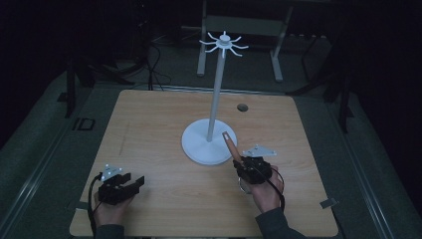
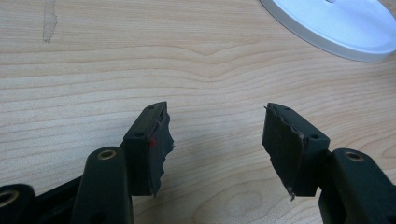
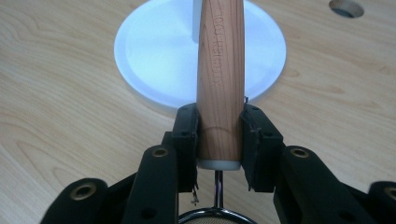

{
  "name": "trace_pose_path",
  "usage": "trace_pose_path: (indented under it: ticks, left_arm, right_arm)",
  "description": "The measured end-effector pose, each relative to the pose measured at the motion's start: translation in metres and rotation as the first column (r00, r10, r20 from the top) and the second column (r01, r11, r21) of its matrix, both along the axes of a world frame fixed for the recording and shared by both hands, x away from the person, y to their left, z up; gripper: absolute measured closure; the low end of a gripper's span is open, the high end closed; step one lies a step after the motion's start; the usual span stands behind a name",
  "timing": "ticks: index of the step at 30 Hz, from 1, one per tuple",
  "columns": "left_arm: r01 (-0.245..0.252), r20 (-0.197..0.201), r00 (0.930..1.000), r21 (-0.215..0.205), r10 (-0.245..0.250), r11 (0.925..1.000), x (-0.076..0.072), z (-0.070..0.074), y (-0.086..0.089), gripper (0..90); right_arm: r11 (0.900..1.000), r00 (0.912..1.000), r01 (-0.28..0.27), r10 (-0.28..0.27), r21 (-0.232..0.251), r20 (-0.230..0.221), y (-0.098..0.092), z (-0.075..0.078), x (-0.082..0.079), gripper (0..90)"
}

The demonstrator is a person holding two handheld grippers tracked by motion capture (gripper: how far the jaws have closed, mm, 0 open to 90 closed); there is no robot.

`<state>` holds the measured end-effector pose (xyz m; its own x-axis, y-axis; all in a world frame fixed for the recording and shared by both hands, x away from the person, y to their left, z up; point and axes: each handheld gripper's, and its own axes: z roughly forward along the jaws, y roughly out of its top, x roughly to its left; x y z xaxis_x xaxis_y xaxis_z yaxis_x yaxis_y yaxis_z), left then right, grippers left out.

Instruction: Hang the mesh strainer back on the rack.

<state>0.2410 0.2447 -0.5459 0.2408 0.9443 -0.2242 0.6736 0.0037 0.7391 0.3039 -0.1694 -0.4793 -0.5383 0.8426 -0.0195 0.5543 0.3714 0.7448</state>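
Above the light wooden tabletop, beside the white round-based hook stand, the right gripper clamps a rigid, light wooden-handled metal strainer by its handle's lower end. The smooth handle may slip (grip squarely); the left gripper stands empty, jaws apart.

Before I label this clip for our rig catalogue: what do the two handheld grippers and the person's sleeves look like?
Both the left gripper and the right gripper are black, each topped by a grey three-cornered plate with a black cable trailing back. Their jaws carry brass-coloured rivets and ragged black pads. The sleeves are dark grey.
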Motion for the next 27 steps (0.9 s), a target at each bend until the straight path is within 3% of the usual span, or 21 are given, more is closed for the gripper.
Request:
trace_pose_path:
  ticks: [8,27]
  left_arm:
    - [-0.001,0.002,1.0000,-0.001,0.001,1.0000,0.000,0.000,0.000,41.6]
    - [-0.005,0.003,1.0000,-0.001,0.005,1.0000,0.000,0.000,0.001,41.6]
  right_arm:
    - [1.000,0.9992,0.003,-0.003,0.008,0.040,0.006,0.007,-0.001,69.2]
    - [0.999,0.9963,0.015,-0.018,0.037,0.084,0.011,0.017,-0.001,69.2]
